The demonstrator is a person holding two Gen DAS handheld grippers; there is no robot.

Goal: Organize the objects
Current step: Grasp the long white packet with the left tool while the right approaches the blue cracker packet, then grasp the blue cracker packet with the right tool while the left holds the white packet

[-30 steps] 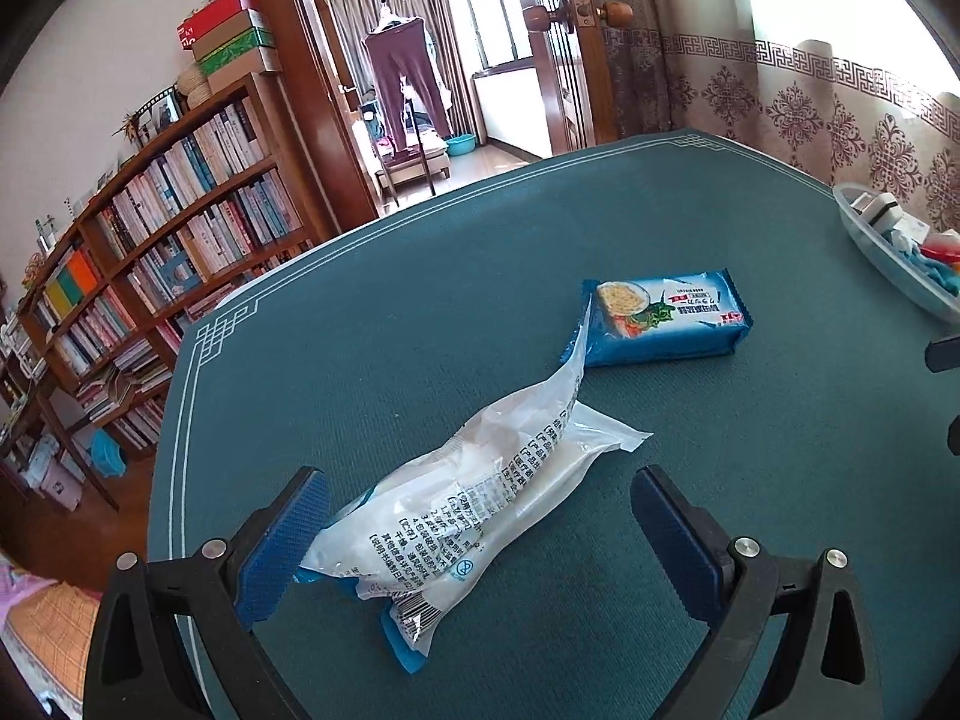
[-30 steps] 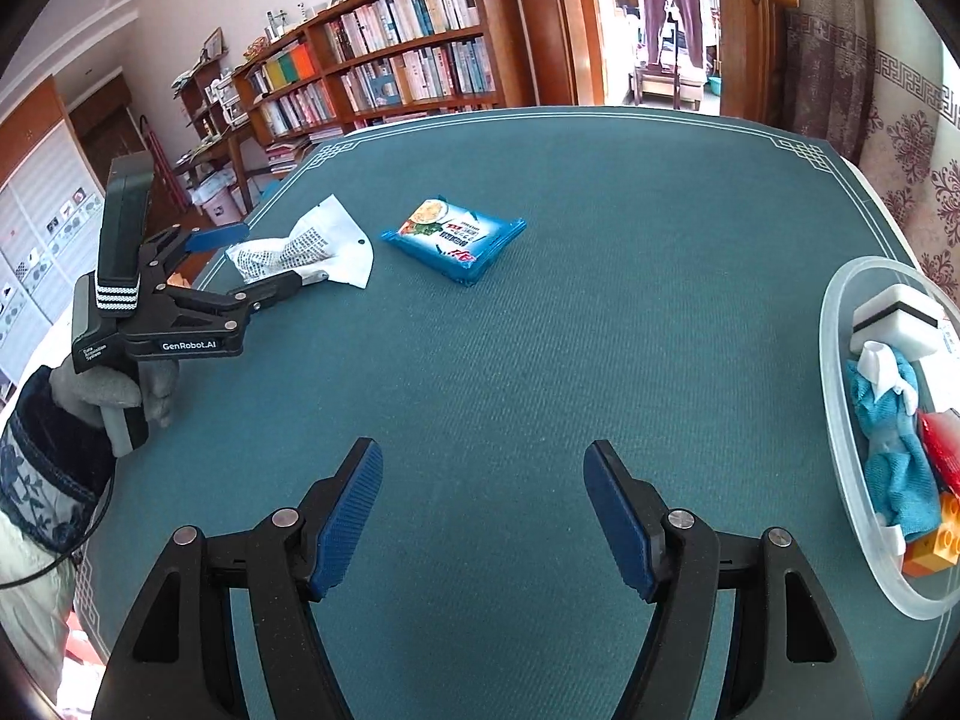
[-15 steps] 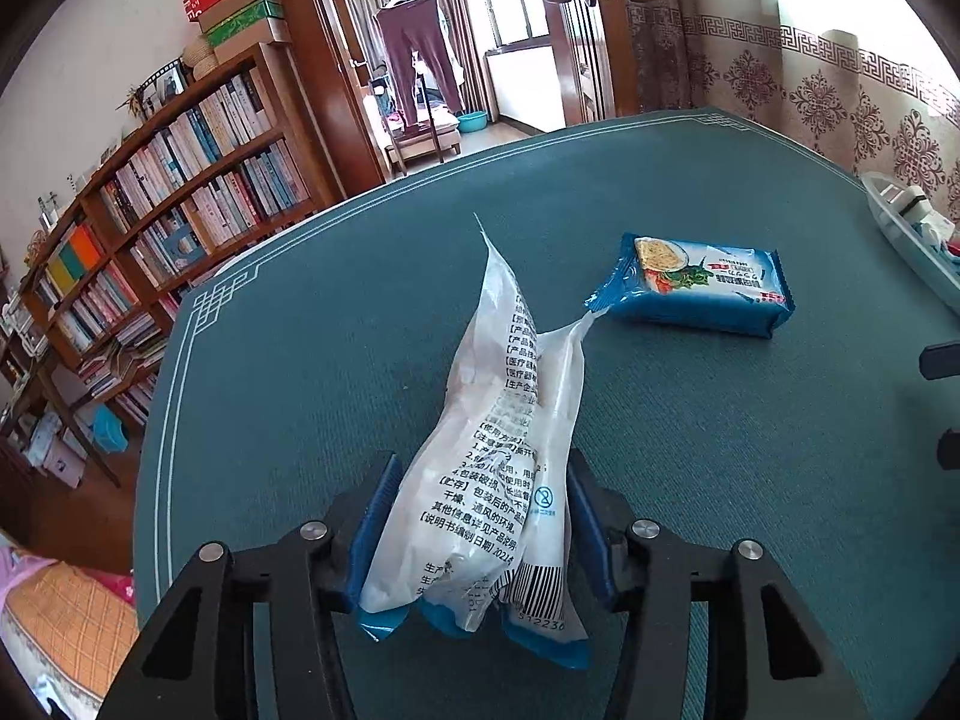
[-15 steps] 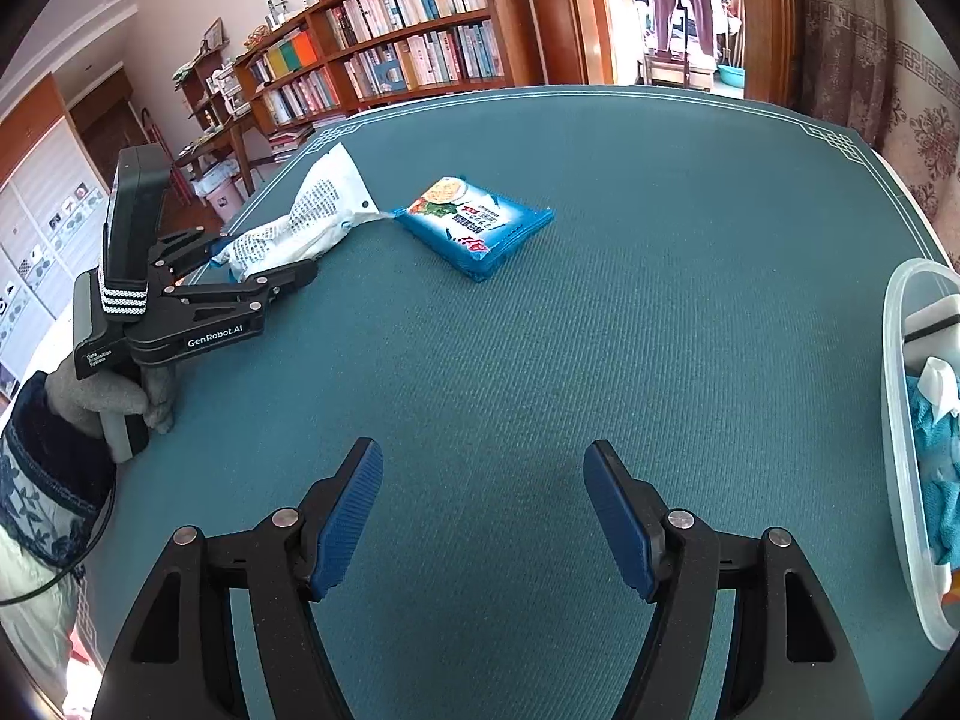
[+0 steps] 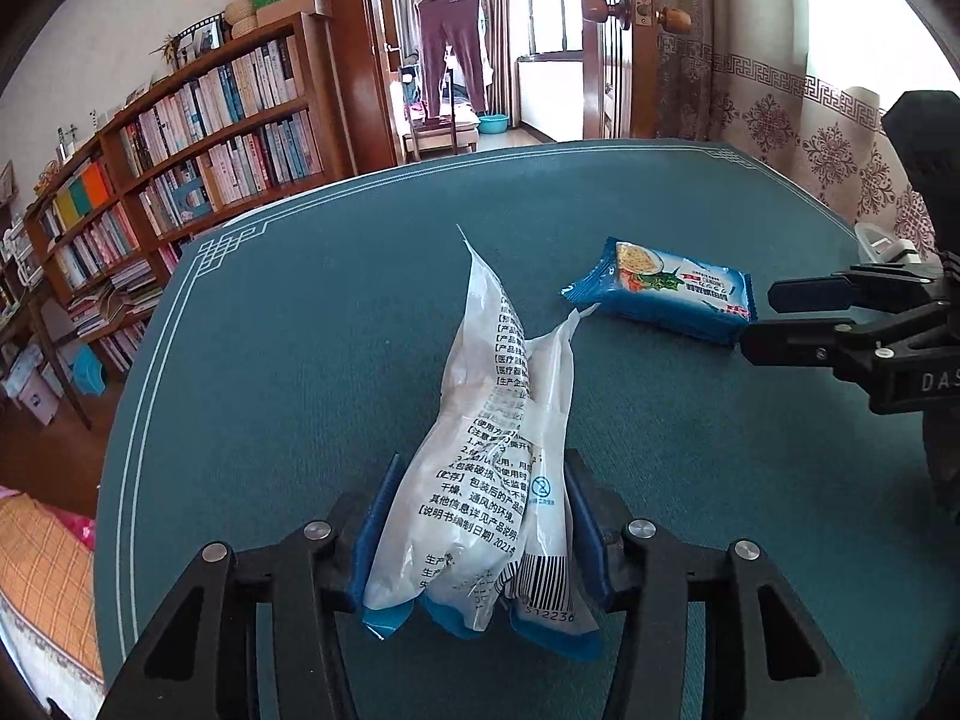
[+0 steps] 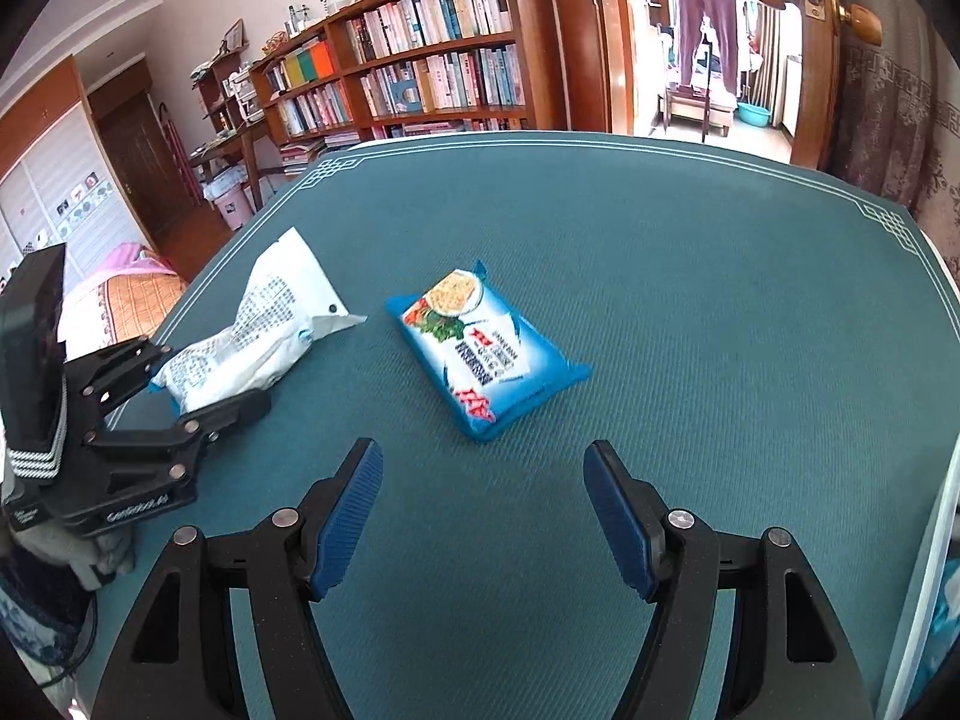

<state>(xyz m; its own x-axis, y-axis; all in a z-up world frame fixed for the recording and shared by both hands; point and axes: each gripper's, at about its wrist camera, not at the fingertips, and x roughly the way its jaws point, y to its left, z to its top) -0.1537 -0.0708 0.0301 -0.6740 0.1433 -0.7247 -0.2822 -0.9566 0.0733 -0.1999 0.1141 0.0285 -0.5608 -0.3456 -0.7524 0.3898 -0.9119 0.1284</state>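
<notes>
A white plastic bag with black print and blue ends (image 5: pixel 504 450) stands squeezed between the blue pads of my left gripper (image 5: pixel 480 462), its top end sticking up. In the right wrist view the same bag (image 6: pixel 258 336) lies in the left gripper (image 6: pixel 198 384) at the table's left. A blue instant-noodle packet (image 6: pixel 480 348) lies flat on the green table (image 6: pixel 720 300), just ahead of my right gripper (image 6: pixel 480 456), which is open and holds nothing. In the left wrist view the right gripper (image 5: pixel 762 318) hovers beside the packet (image 5: pixel 666 294).
A clear plastic tub shows only as a rim (image 6: pixel 936 540) at the right edge, also glimpsed behind the right gripper (image 5: pixel 870 240). A bookshelf (image 6: pixel 420 60) and an open doorway stand beyond the table. A gloved hand (image 6: pixel 60 546) holds the left gripper.
The left jaws closed from wide open onto the white bag, which rose from lying flat. The right gripper moved left toward the noodle packet, and the tub slid almost out of its view.
</notes>
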